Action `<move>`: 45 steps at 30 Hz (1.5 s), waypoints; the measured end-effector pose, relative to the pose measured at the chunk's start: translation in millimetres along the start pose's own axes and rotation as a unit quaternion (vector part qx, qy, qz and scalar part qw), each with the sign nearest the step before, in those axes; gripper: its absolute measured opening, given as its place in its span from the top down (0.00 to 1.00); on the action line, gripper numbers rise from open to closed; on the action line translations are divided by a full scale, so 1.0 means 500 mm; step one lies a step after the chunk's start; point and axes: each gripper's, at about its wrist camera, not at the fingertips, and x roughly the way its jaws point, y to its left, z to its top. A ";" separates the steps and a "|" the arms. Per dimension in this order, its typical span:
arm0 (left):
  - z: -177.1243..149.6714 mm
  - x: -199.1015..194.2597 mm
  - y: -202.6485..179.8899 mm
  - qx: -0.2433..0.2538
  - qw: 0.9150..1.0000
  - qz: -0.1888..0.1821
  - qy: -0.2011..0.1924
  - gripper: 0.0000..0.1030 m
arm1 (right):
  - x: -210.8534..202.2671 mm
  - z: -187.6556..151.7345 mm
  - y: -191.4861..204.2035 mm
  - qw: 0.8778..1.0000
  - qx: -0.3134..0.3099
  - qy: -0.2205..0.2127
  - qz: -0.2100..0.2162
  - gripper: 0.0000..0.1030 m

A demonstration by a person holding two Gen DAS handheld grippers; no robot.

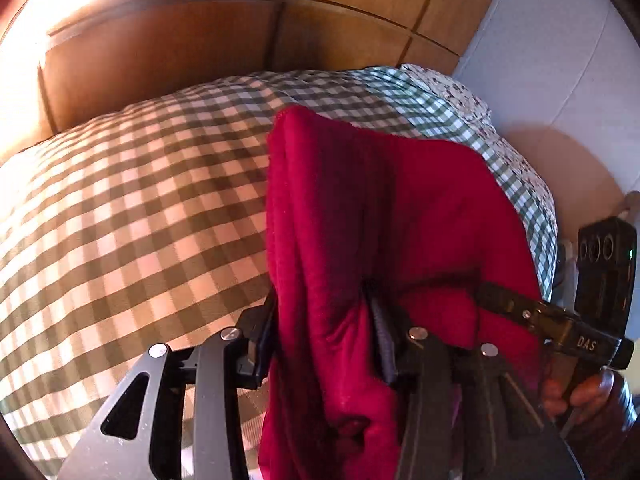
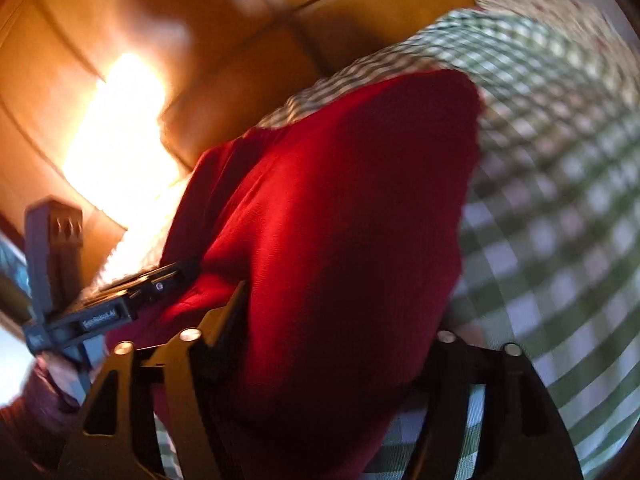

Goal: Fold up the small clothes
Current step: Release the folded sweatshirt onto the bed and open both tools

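A red knit garment hangs bunched between both grippers above a green and white checked cloth. My left gripper is shut on one edge of the garment; the cloth drapes over its fingers. In the left wrist view the right gripper reaches in from the right and grips the same garment. In the right wrist view the garment fills the middle and hides my right gripper's fingertips, which hold it. The left gripper shows at the left, clamped on the cloth's other edge.
The checked cloth covers a table. A floral cloth edge lies at the far right. Wooden panels stand behind, with bright sunlight on them. A white wall is at the right.
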 end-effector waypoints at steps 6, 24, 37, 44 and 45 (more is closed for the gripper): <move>-0.009 -0.083 -0.018 0.022 0.997 0.046 -0.060 0.58 | -0.057 0.013 0.024 0.995 -0.032 -0.031 -0.087 0.16; -0.018 -0.125 -0.046 0.035 0.992 0.057 -0.106 0.61 | -0.133 -0.060 0.186 0.964 -0.136 -0.073 -0.215 0.37; -0.025 -0.048 0.014 -0.004 0.996 0.065 -0.053 0.62 | -0.059 -0.097 0.171 0.958 -0.135 -0.039 -0.250 0.40; -0.031 -0.155 -0.018 0.002 0.992 0.011 -0.125 0.65 | -0.130 -0.108 0.189 0.962 -0.132 -0.059 -0.230 0.40; -0.031 -0.153 -0.028 0.016 0.992 0.016 -0.124 0.65 | -0.137 -0.118 0.195 0.961 -0.139 -0.060 -0.230 0.40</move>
